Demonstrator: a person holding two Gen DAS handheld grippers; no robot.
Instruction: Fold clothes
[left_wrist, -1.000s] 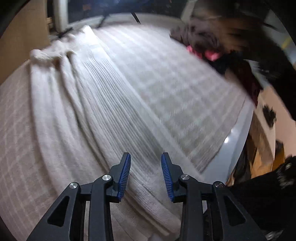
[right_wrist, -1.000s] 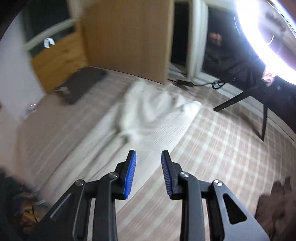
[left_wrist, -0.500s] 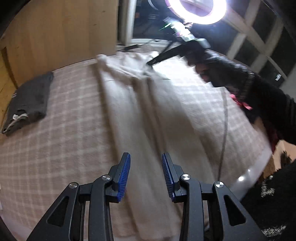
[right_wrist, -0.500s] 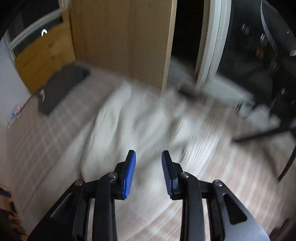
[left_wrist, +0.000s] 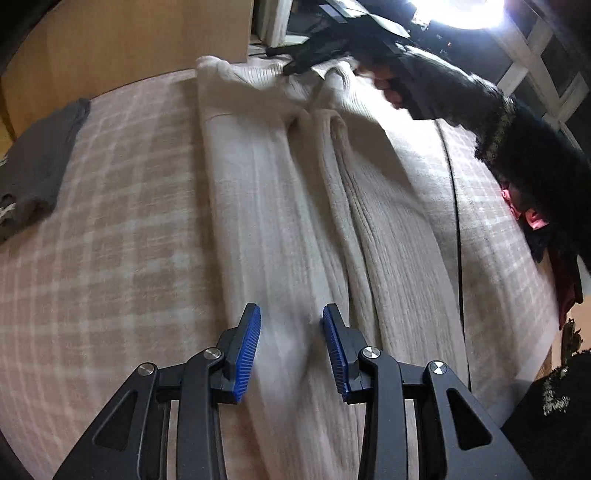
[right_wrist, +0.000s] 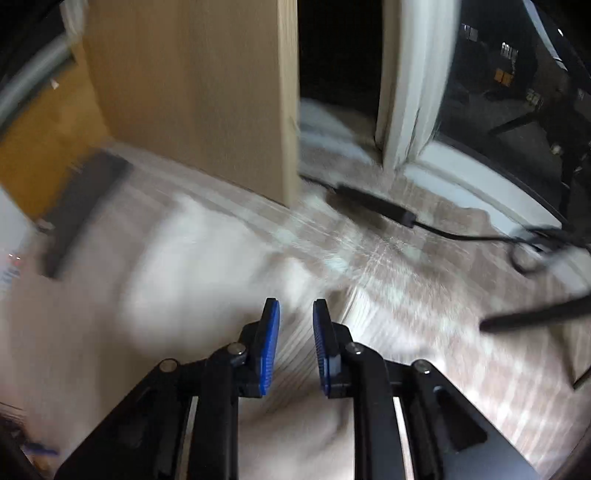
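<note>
Left gripper (left_wrist: 291, 343) jaws apart, nothing between them, low over the near end of the white knit garment (left_wrist: 288, 206), which lies lengthwise on the checked bedspread (left_wrist: 110, 240). Right gripper (right_wrist: 295, 339) jaws apart with a narrower gap, over the garment's far end; that view is blurred. Grey folded garment (left_wrist: 33, 173) sits well left.

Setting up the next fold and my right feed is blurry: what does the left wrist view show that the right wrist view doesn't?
Only the left wrist view: the full length of the white knit garment, the right gripper at its far end, the ring light, the left gripper open above the near end.

Only the right wrist view: a power adapter with its cable, a dark doorway.

Both: the garment, the checked bedspread, the dark folded garment, the wooden panel.
</note>
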